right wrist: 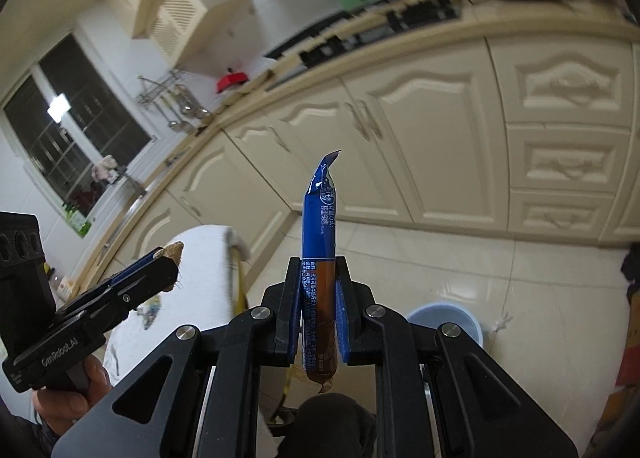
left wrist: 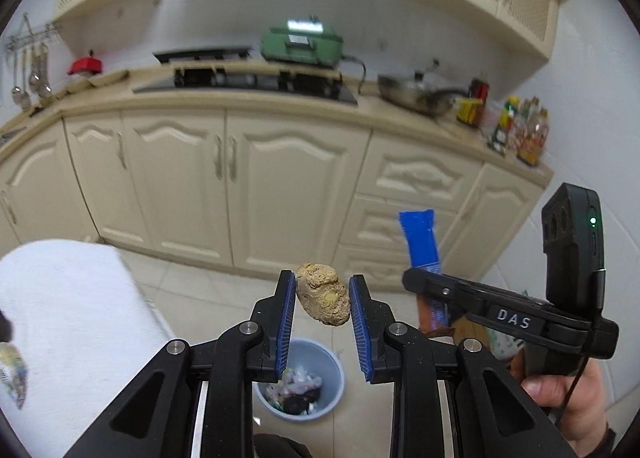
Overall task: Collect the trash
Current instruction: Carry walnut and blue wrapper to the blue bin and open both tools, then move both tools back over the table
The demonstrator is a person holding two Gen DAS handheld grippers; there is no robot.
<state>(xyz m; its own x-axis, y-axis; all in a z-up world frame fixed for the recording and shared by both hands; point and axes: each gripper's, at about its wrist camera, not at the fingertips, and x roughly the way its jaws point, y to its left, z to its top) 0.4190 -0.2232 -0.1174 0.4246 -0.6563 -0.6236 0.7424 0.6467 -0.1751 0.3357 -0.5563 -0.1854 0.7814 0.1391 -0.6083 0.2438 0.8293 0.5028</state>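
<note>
Both loads are poised above the bin (left wrist: 299, 378): the left claw (left wrist: 323, 300) clamps a ginger lump (left wrist: 323, 294), the right claw (right wrist: 319, 312) a blue wrapper (right wrist: 319, 226) (dropping them in likely comes next).

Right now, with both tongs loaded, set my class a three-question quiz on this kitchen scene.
1. True or false: the left tongs grip a blue wrapper.
2. Which tongs hold the blue snack wrapper? A left, B right.
3. Fill in: on the floor below the ginger piece stands a pale blue ____ holding rubbish.

Key: 1 false, they grip the ginger; 2 B, the right tongs; 3 bin.
</note>
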